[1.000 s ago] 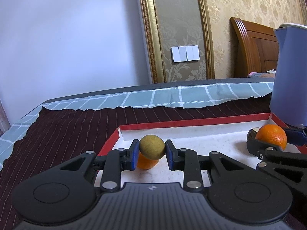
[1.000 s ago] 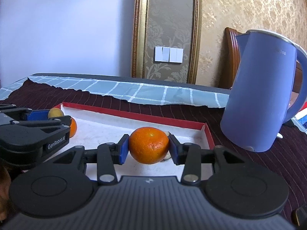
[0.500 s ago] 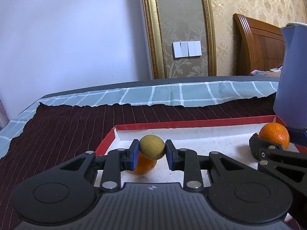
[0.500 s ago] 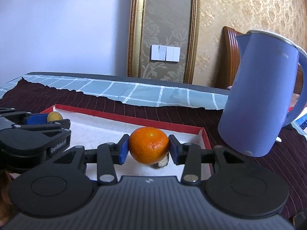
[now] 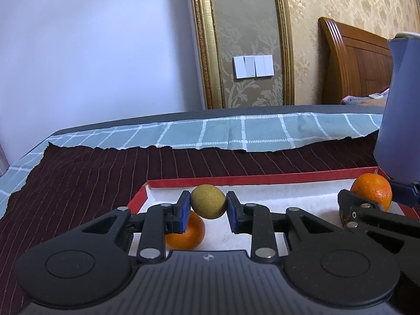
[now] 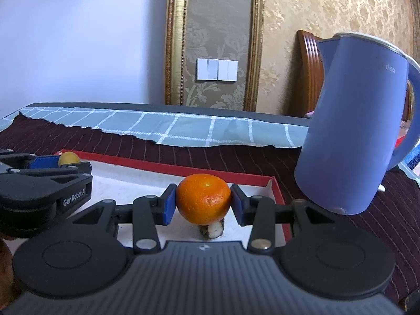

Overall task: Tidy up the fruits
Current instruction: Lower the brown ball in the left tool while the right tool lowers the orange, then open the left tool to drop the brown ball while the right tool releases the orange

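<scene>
Left gripper [image 5: 208,206] clamps a small yellow-green fruit [image 5: 208,201] above the tray [image 5: 262,179], near-left corner, over a loose orange [image 5: 187,232]. Right gripper [image 6: 202,204] clamps another orange [image 6: 203,201] at the tray's right end. Risks: round fruit slipping from the pads and rolling, or knocking the kettle [image 6: 351,131] just right. Tray middle is free; red rim is low.
</scene>
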A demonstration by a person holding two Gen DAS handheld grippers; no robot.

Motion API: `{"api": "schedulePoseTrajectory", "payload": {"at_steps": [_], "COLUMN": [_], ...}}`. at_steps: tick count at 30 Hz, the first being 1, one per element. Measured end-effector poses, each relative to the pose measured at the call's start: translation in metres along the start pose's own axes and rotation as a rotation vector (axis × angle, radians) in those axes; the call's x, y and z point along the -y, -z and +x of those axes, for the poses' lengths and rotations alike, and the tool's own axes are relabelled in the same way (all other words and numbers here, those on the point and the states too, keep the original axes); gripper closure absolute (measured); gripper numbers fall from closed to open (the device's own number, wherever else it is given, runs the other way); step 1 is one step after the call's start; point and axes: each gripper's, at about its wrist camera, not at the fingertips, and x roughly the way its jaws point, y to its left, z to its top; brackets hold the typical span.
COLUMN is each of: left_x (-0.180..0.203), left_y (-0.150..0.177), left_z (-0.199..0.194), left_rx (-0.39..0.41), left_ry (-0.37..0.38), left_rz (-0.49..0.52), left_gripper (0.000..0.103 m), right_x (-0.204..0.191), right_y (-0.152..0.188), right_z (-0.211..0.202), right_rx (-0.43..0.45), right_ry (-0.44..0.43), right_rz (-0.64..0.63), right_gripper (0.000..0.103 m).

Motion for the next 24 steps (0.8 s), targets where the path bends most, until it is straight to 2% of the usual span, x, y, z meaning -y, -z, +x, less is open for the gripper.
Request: {"api": "schedulePoseTrajectory", "payload": {"at_steps": [8,21,24], "left_x": [0.007,0.011,0.011], "left_y": [-0.003,-0.005,-0.004], "left_z": [0.008,0.019,0.019], "left_rx": [-0.013,-0.046,-0.043], "left_ry": [0.007,0.007,0.001], "left_rz": [0.014,0.011,0.012], "left_gripper": [0.074,0.074,0.074], "right_x": [0.012,0.006,0.005], "right_y": [0.002,0.004,0.005], "right_z": [0.007,0.009,0.01], "right_rx": [0.0,0.022,0.026], "right_ry": [0.025,0.052,0.058], "right_rz": [0.055,0.037,0.031], "right_gripper": [0.062,0.063,0.058]}}
